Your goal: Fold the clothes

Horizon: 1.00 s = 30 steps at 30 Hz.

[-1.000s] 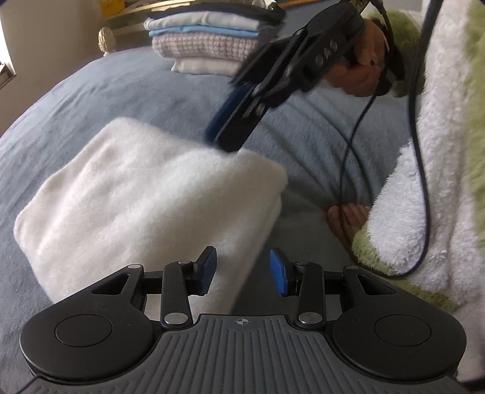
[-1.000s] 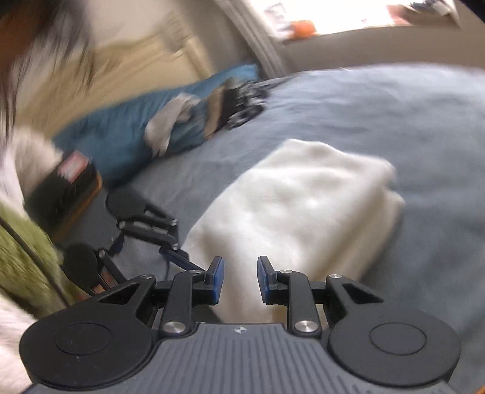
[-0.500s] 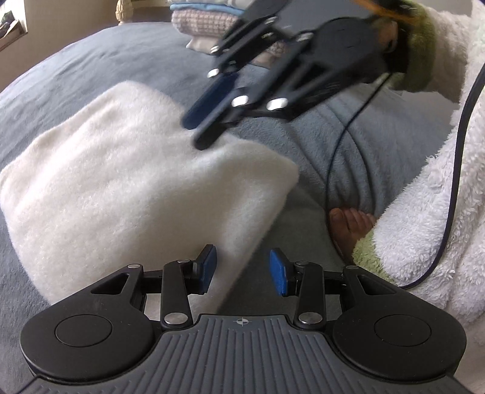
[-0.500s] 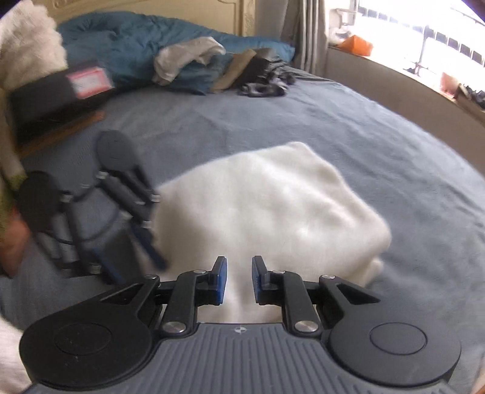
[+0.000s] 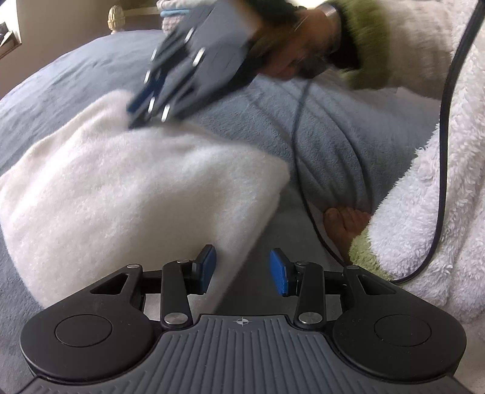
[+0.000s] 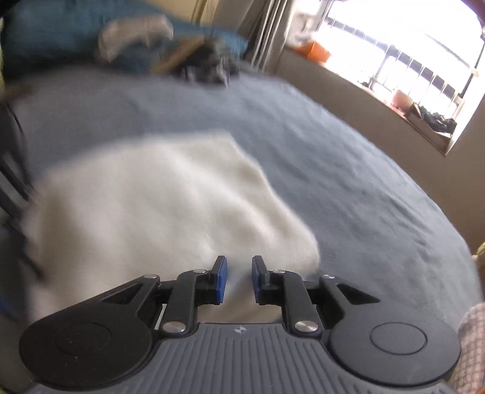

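A folded white fleecy garment (image 5: pixel 136 194) lies on the grey-blue bedcover (image 5: pixel 327 145). My left gripper (image 5: pixel 242 263) hovers at the garment's near right corner, jaws open, nothing between them; the cloth's edge lies just beyond the left finger. In the left wrist view my right gripper (image 5: pixel 138 115) is blurred, held by a hand (image 5: pixel 288 60), and its tips dip onto the garment's far edge. Its own view shows the right gripper (image 6: pixel 239 272) low over the garment (image 6: pixel 151 206), jaws narrowly apart, with no cloth pinched between the pads.
A person's foot (image 5: pixel 348 224) and fluffy white robe (image 5: pixel 439 212) crowd the right, with a black cable (image 5: pixel 442 151) hanging across. Folded clothes (image 5: pixel 166 24) stack at the back. A blue duvet (image 6: pixel 60 36), dark clothes (image 6: pixel 209 66) and a bright window (image 6: pixel 409 45) lie beyond.
The right gripper has swung left and down onto the garment's far edge, rolling as it went, and its jaws have narrowed. The left gripper has hardly moved.
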Motion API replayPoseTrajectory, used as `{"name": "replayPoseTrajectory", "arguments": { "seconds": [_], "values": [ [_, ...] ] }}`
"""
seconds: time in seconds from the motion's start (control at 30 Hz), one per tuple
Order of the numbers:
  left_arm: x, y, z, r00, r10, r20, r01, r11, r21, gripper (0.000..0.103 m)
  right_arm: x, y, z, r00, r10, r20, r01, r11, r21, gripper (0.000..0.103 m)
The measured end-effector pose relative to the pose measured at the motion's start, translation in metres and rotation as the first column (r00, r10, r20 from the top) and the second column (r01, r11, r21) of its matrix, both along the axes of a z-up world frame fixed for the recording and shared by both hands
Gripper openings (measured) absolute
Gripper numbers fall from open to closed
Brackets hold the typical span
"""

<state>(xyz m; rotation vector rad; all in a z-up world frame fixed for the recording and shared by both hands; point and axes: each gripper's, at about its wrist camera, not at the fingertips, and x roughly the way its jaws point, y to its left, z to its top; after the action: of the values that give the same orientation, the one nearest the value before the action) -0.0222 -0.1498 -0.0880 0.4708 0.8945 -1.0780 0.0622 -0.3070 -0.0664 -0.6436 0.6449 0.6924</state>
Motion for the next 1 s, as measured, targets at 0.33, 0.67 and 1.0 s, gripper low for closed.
{"name": "replayPoseTrajectory", "arguments": {
  "seconds": [0.33,0.67,1.0],
  "values": [
    [-0.005,-0.001,-0.003,1.0,-0.013,0.011,0.013,1.0,0.007,0.042,0.009,0.0,-0.005,1.0,-0.021,0.002,0.02,0.999,0.032,0.017],
    [-0.01,0.002,0.002,0.999,-0.031,-0.011,0.031,1.0,-0.002,0.041,-0.006,-0.019,0.027,0.992,-0.05,-0.113,0.071,0.978,0.197,0.018],
    [0.009,0.051,0.062,0.989,0.014,0.145,-0.026,0.996,0.081,0.041,-0.029,-0.039,0.056,0.972,0.001,-0.237,0.1,0.904,0.415,0.018]
  ]
}}
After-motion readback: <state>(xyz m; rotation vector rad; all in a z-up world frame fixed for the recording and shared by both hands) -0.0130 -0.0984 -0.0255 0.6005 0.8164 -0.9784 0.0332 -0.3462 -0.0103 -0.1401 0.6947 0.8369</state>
